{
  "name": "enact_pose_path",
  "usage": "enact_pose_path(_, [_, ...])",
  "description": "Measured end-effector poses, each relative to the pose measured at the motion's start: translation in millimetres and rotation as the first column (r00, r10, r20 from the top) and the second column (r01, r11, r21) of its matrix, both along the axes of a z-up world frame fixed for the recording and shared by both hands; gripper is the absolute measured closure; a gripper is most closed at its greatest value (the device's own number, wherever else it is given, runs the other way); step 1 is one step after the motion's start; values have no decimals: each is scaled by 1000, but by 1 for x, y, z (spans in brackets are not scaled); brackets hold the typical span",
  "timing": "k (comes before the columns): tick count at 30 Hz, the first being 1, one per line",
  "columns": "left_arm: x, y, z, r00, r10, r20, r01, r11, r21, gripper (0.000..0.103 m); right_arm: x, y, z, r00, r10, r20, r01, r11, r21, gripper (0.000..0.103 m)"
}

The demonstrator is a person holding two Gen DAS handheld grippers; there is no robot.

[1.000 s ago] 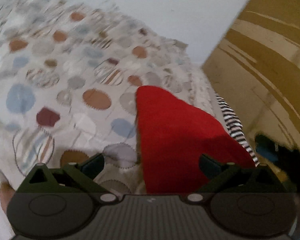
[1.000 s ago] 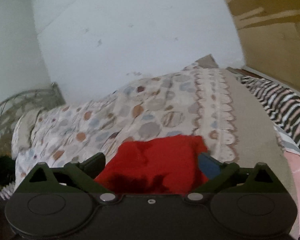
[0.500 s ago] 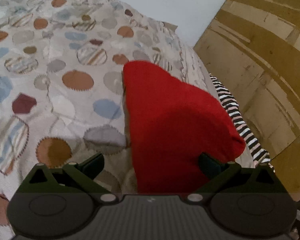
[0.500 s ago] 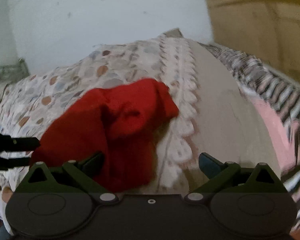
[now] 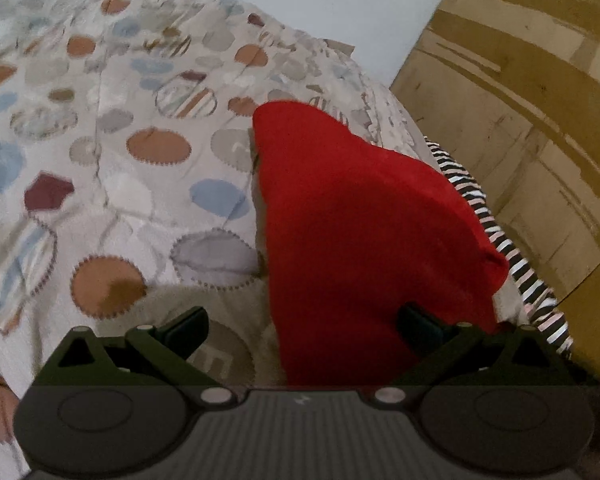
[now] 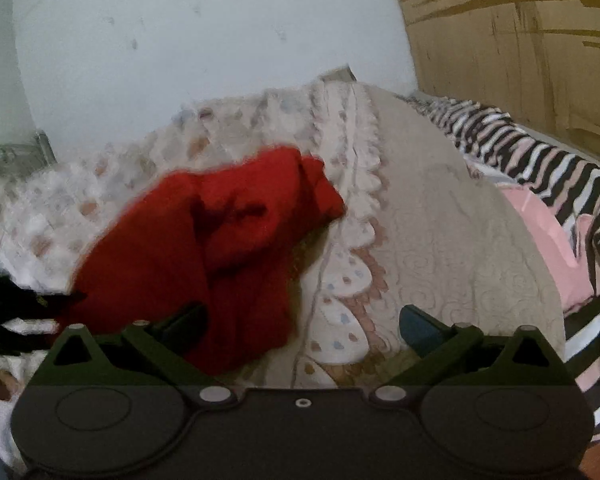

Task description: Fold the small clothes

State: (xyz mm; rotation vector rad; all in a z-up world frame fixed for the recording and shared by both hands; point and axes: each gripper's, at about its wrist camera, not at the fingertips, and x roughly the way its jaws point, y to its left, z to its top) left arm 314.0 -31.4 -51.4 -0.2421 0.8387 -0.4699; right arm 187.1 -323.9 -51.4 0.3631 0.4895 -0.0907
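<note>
Lying rumpled on the quilt (image 5: 148, 184), red garment (image 5: 364, 216) beside both spread claws.

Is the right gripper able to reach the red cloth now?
Probably yes. The right gripper is open, and the red cloth lies on the bedspread just ahead, by its left finger, with nothing between them.

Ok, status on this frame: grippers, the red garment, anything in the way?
Left gripper open, right gripper open. Red garment lies crumpled on the bedspread, unheld. Striped cloth off to the side, not blocking.
</note>
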Motion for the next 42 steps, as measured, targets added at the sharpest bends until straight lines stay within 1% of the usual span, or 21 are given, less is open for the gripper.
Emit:
enact_pose_path(1, [-1,-2,0,1000,-5,13,5,1000,14,0,-6,-5,7,998,-17,59,16,999,28,3])
enact_pose_path(2, [-1,-3,0,1000,-7,16,7,1000,19,0,-8,-9,13,995,-38,97,35,999,36,2])
enact_pose_path(3, [-1,-4,-1,1000,-6,15,6,1000,20,0,-5,-12,19,993,-51,110,48,998,30,2])
enact_pose_path(6, [-4,-6,-1,1000,-6,30,6,1000,31,0,18,-22,29,994,-57,97,55,998,23,4])
enact_pose_path(7, [-6,-6,-1,999,-8,41,6,999,39,0,29,-25,30,995,-62,83,59,997,40,7])
enact_pose_path(9, [-7,-4,-2,999,-9,48,7,999,39,0,53,-32,28,997,-72,31,69,994,87,18])
enact_pose_path(11, [-6,-1,-4,1000,-7,28,6,1000,20,0,72,-34,25,997,-81,-17,82,990,117,45])
enact_pose_path(12, [-4,1,-4,1000,-9,19,9,1000,12,0,78,-33,21,997,-77,-29,80,989,121,53])
enact_pose_path(14, [-2,3,-5,1000,-16,7,16,1000,2,0,84,-26,17,998,-59,-30,62,991,122,74])
enact_pose_path(16, [0,2,-7,1000,-14,-2,14,1000,-4,0,86,-16,15,999,-42,-16,44,990,135,88])
enact_pose_path(21, [-3,-1,-9,1000,-5,-3,5,1000,4,0,85,6,23,998,7,58,-9,999,39,92])
enact_pose_path(25, [-2,-11,-6,1000,-22,-1,22,999,39,0,85,7,30,996,-1,85,5,999,-49,93])
enact_pose_path(28, [-3,-23,-4,999,-51,10,50,996,80,0,82,-7,22,997,-50,60,53,998,-36,93])
enact_pose_path(31, [-6,-32,-7,997,-74,26,70,992,108,0,77,-24,4,996,-83,20,82,996,32,93])
enact_pose_path(33, [-8,-31,-10,997,-69,16,67,993,93,0,73,-30,-1,996,-82,15,81,995,61,93])
enact_pose_path(36, [-9,-25,-13,998,-56,1,56,996,67,0,71,-32,8,995,-95,39,94,995,28,94])
enact_pose_path(37, [-8,-25,-13,998,-56,0,56,996,65,0,72,-34,13,993,-104,51,102,994,31,92])
enact_pose_path(38, [-8,-25,-13,998,-57,2,57,996,66,0,74,-38,17,992,-108,58,105,993,51,85])
enact_pose_path(39, [-8,-25,-12,998,-58,3,58,996,69,0,78,-43,21,993,-106,61,101,992,79,81])
enact_pose_path(41, [-7,-26,-12,998,-60,5,59,996,72,0,92,-52,28,995,-82,52,74,988,134,65])
enact_pose_path(42, [-7,-25,-12,998,-59,3,59,996,70,0,99,-53,30,997,-68,47,60,987,151,61])
